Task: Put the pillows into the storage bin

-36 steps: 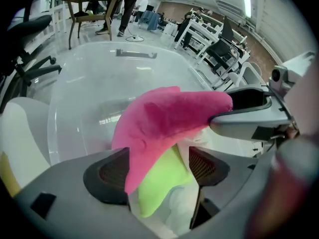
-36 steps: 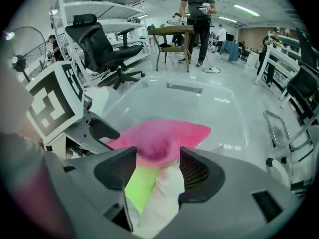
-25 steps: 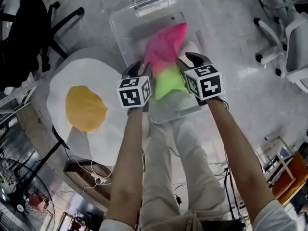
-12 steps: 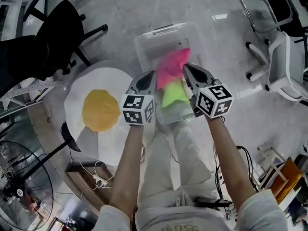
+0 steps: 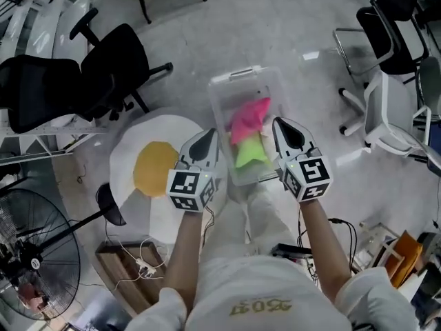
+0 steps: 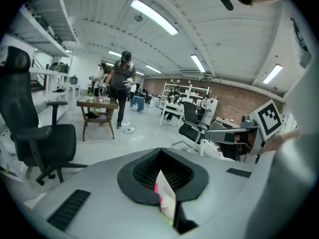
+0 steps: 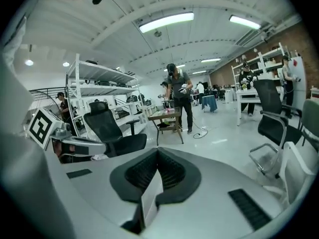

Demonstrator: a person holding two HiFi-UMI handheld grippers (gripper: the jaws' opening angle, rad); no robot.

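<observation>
The left claw (image 5: 205,142) and right claw (image 5: 288,131) are seen closed, empty. A pink-and-green pillow (image 5: 247,126) is stowed in the storage bin (image 5: 238,76); the fried-egg pillow (image 5: 155,171) (on the floor beside it) probably must be gripped next.

The storage bin (image 5: 222,92) is clear, colourless plastic. The pillow (image 5: 249,112) inside it is hot pink at one end and neon yellow-green at the other. Beside the bin, the fried-egg pillow (image 5: 131,147) is white with an orange-yellow yolk disc. The left gripper (image 5: 211,132) and right gripper (image 5: 278,121) have pale grey shells with black ribbed pads, and their marker cubes (image 5: 189,189) bear black-and-white square patterns. The floor (image 5: 207,33) is glossy mottled grey. The office chairs (image 5: 114,71) on the left are black.
</observation>
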